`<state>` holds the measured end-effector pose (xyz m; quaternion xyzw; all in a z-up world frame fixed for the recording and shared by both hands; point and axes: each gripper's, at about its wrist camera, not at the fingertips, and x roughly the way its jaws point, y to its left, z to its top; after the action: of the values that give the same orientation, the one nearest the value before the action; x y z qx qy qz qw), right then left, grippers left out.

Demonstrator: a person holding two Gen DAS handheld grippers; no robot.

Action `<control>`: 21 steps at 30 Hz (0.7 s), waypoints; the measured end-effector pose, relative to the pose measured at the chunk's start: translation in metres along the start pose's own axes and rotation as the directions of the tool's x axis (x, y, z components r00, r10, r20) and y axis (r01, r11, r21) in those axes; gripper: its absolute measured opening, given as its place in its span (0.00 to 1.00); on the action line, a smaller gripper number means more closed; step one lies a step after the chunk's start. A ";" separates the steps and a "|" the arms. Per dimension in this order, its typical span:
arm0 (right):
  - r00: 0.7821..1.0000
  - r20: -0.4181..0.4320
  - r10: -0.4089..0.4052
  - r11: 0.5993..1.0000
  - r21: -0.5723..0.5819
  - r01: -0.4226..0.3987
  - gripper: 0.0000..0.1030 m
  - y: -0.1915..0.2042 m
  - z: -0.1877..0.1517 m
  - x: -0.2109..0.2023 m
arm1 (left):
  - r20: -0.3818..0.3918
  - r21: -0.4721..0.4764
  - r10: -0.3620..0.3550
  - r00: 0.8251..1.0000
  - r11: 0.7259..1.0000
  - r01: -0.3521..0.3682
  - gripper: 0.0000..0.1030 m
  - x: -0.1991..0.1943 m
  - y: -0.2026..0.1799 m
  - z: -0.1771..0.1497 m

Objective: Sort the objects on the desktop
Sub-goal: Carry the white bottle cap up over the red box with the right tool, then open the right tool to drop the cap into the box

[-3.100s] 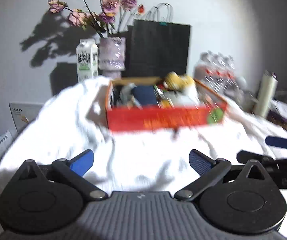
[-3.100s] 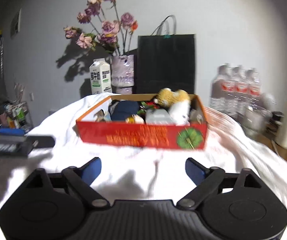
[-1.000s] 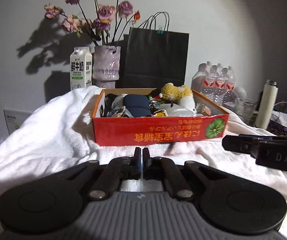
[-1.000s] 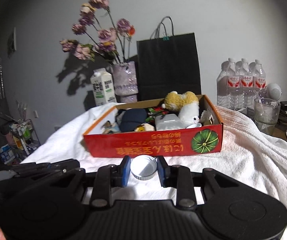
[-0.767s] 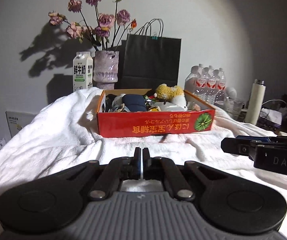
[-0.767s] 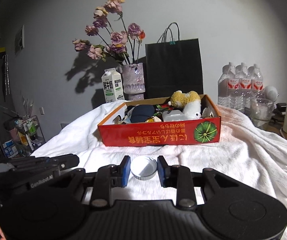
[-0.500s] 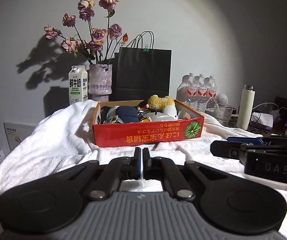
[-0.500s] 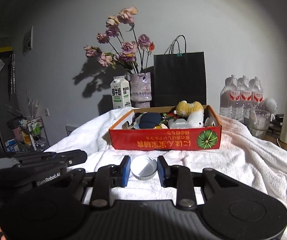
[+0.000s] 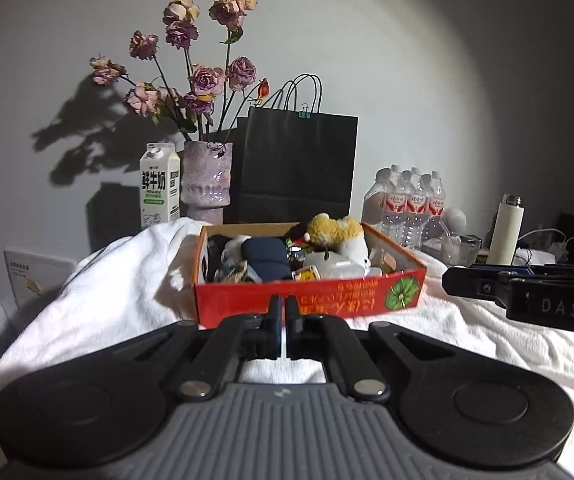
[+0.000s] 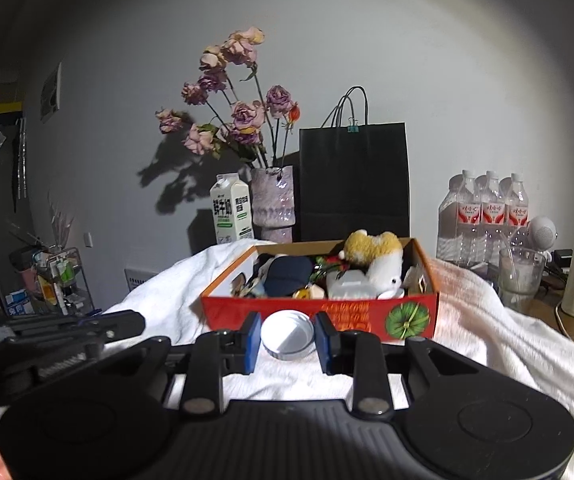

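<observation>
Your right gripper (image 10: 287,338) clamps a round white plastic lid (image 10: 287,334) between its blue pads, held in front of the red cardboard box (image 10: 319,316) on the white towel (image 10: 507,344). Your left gripper (image 9: 285,330) is closed on nothing.

Left claw (image 9: 285,326) closed, nothing between pads. Right claw (image 10: 288,338) clamped on white lid (image 10: 287,335).

- The left gripper (image 9: 285,334) has its fingers pressed together, nothing between them.
- Beyond it, a red box (image 9: 311,302) of mixed items sits on a white towel (image 9: 119,292).
- The right gripper (image 9: 527,292) reaches in from the right edge.
- A milk carton (image 9: 158,184), a vase (image 9: 206,180) and a black bag (image 9: 299,168) stand behind the box.
</observation>
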<state>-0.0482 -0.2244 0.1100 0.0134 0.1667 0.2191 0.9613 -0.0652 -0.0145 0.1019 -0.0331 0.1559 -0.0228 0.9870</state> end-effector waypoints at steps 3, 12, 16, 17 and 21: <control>1.000 -0.009 0.016 1.000 0.002 -0.016 0.26 -0.013 0.021 0.023 | -0.016 -0.015 -0.045 0.999 0.999 0.045 0.02 0.023 0.009 0.026; 0.990 -0.132 0.042 0.997 0.072 -0.032 0.26 -0.069 0.094 0.149 | -0.213 -0.088 -0.106 0.971 0.992 0.089 0.02 0.162 0.039 0.096; 0.972 -0.234 0.038 0.990 0.142 -0.005 0.26 -0.095 0.113 0.224 | -0.304 -0.096 -0.081 0.949 0.994 0.054 0.02 0.233 0.047 0.109; 0.966 -0.255 0.050 0.986 0.166 -0.008 0.26 -0.099 0.117 0.241 | -0.324 -0.103 -0.069 0.943 0.994 0.037 0.02 0.250 0.049 0.111; 0.940 -0.330 0.086 0.973 0.229 -0.009 0.26 -0.103 0.121 0.309 | -0.392 -0.102 -0.035 0.919 0.995 -0.006 0.02 0.309 0.052 0.112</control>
<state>0.2958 -0.1799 0.1166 0.0878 0.3522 0.2212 0.9051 0.2649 0.0268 0.1103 -0.0791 0.3515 -0.0283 0.9324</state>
